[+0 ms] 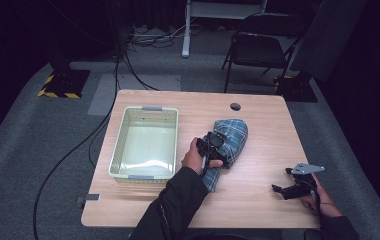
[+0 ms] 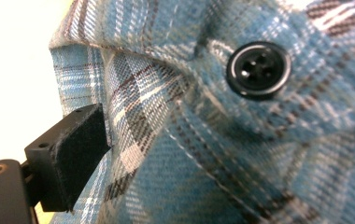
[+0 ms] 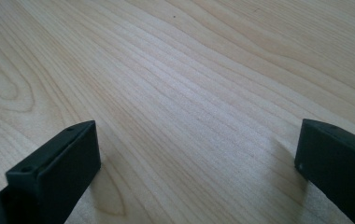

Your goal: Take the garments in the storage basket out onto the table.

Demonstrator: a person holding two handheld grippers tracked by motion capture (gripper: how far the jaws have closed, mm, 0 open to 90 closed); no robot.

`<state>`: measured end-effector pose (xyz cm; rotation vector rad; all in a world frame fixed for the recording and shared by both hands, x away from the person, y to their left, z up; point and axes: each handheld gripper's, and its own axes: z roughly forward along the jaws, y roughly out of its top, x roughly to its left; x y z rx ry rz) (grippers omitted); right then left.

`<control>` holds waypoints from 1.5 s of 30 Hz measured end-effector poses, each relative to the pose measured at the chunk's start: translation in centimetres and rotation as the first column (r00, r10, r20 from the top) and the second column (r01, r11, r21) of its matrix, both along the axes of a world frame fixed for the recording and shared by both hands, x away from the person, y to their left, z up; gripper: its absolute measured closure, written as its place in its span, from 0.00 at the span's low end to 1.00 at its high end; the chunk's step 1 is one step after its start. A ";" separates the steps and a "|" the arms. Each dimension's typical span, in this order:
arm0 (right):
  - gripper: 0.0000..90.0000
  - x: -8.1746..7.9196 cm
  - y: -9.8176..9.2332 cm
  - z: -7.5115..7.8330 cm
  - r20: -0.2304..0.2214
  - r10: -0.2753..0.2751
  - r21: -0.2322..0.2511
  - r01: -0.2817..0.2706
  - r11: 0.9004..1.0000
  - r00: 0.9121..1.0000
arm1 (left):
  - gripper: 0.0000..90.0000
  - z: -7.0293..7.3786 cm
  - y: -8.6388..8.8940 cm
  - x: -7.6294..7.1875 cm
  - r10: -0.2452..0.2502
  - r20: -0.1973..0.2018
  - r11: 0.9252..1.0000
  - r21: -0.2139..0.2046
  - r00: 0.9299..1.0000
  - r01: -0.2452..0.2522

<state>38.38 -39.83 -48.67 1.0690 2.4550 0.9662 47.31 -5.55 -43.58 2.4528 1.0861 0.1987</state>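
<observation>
A folded blue plaid shirt [image 1: 226, 141] lies mid-table, right of an empty pale green basket [image 1: 119, 144]. The left gripper [image 1: 214, 141] rests on it, jaws parted, cloth between them. The right gripper [image 1: 284, 184] waits open near the table's right front corner. Basketing the shirt seems still undone.

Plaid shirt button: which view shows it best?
The left gripper view: the black four-hole button sits sharp and close on the blue plaid shirt. The high view shows the folded shirt beside the basket, button too small to tell. The right gripper view looks at bare table.
</observation>
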 end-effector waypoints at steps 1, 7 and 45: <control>0.00 0.0 0.0 0.0 0.000 0.000 0.000 0.000 1.000 1.000 | 0.08 0.0 0.0 0.0 -0.004 -0.001 1.000 0.000 1.000 0.004; 0.00 0.0 0.0 0.0 0.000 0.000 0.000 0.000 1.000 1.000 | 0.08 0.1 0.2 -0.3 -0.026 0.007 1.000 0.007 1.000 0.026; 0.00 0.0 0.0 0.0 0.000 0.000 0.000 0.000 1.000 1.000 | 0.07 2.4 1.9 -3.3 -0.113 0.121 0.992 0.070 0.986 0.105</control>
